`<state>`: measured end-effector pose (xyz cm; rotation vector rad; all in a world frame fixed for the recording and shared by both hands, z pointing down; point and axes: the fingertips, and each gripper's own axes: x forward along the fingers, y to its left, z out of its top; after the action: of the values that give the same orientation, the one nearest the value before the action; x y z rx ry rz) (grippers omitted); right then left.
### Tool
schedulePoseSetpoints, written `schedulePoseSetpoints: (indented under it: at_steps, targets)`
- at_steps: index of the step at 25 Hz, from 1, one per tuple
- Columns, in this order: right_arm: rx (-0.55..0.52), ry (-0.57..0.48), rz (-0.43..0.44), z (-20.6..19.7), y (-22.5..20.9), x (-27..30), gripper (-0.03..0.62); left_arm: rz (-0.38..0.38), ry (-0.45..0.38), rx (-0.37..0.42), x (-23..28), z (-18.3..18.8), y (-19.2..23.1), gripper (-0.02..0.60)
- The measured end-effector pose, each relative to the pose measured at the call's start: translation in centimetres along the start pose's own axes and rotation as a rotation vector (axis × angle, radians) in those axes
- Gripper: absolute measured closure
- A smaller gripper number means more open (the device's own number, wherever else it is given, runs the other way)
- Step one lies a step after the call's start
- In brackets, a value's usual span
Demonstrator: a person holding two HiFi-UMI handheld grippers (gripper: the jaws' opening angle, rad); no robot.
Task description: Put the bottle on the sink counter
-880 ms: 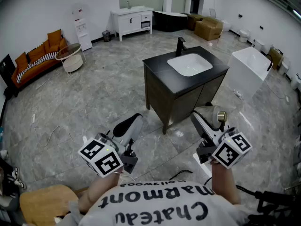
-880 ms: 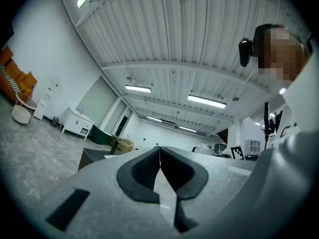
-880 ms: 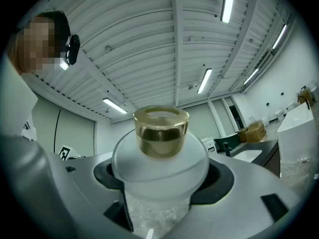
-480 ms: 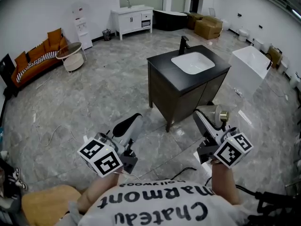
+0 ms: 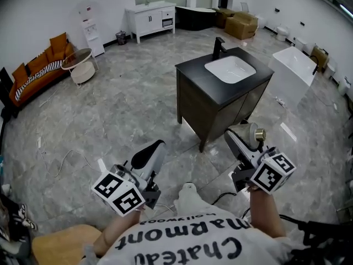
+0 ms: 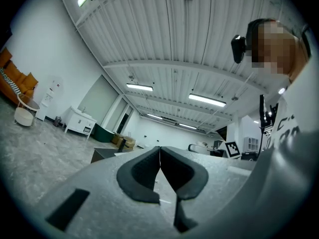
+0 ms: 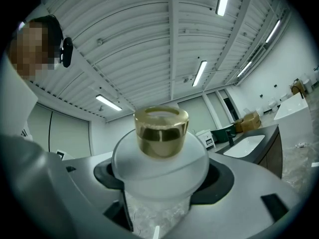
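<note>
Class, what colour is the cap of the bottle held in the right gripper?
The cap is shiny gold, on a frosted white bottle; clearest in the right gripper view.

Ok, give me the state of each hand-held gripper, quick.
Left hand-held gripper: closed, nothing between its jaws.
Right hand-held gripper: closed on the gold-capped bottle.

A bathroom-fixture showroom or storage hall: a black sink cabinet [image 5: 220,106] stands alone on the grey stone floor [image 5: 121,104] — a white vanity [image 5: 149,18], a white tub [image 5: 292,76] and cardboard boxes [image 5: 245,24] line the walls under a ribbed industrial ceiling [image 7: 149,44].
</note>
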<state>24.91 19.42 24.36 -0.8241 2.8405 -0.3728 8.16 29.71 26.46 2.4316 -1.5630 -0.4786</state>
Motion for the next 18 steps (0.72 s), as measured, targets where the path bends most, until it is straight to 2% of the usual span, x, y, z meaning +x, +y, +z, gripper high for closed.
schedulePoseSetpoints:
  at_steps: [3,7,14,18]
  targets:
    - [-0.002,-0.002,0.013,0.0,-1.3,3.8,0.252,-0.015,0.014,-0.011,1.4,0.3,2.5,0.566]
    - [-0.024,-0.001,0.043,0.7,-3.5,10.0,0.252,0.018,-0.004,0.005,4.4,2.4,7.6,0.566]
    - [-0.057,-0.027,0.091,3.7,-9.7,22.0,0.252,0.025,-0.036,0.04,12.9,6.1,17.1,0.566]
    - [-0.073,-0.061,0.102,5.2,-13.1,27.7,0.252,0.044,-0.059,0.034,16.9,7.0,22.4,0.566]
